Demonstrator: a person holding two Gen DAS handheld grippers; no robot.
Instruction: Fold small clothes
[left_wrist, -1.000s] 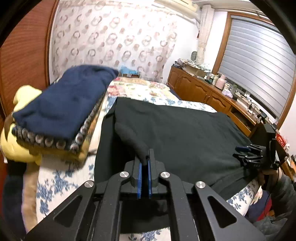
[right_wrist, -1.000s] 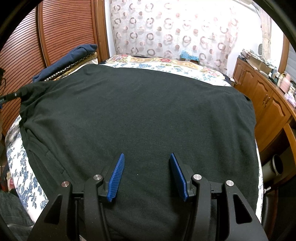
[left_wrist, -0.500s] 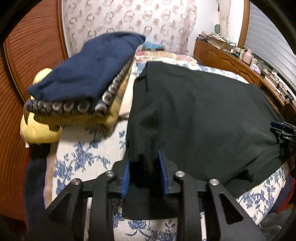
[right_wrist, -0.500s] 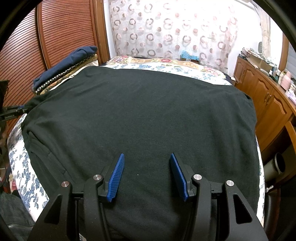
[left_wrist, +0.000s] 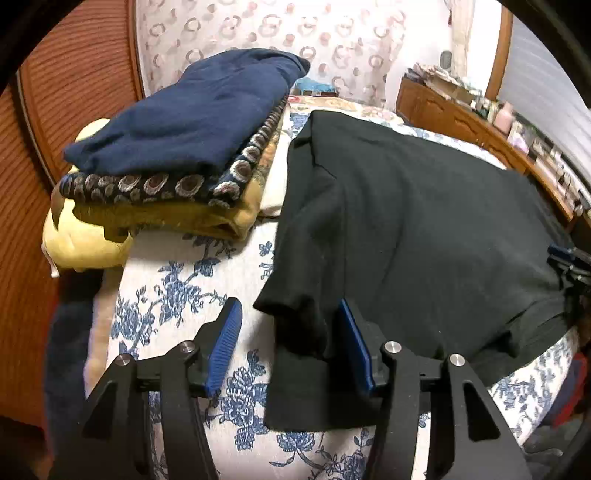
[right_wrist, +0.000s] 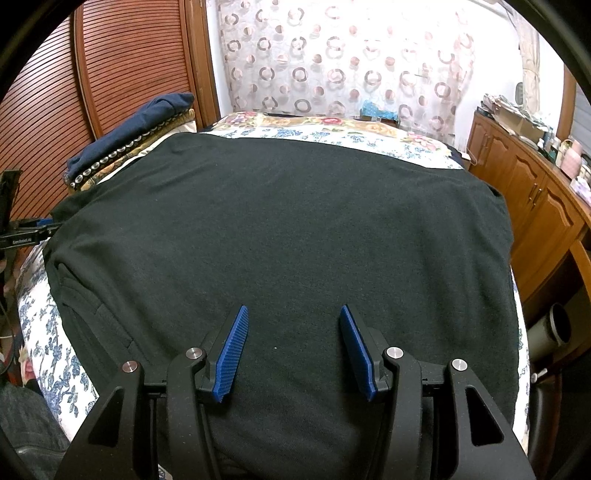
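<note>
Black shirt (right_wrist: 288, 236) is lying flat across our floral bed (left_wrist: 177, 295), next to a stack (left_wrist: 177, 147) of folded clothes. Left gripper (left_wrist: 291, 350) is spread wide around a sleeve, not pinching it; right gripper (right_wrist: 293, 350) hangs open over the shirt's near edge.

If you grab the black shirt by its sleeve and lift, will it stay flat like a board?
Probably not. The black shirt drapes over the bed's edge and its sleeve lies crumpled, so it looks floppy and would likely sag. It looks soft and thin, so probably light. The matte knit seems unlikely to slip from ribbed jaws.
</note>
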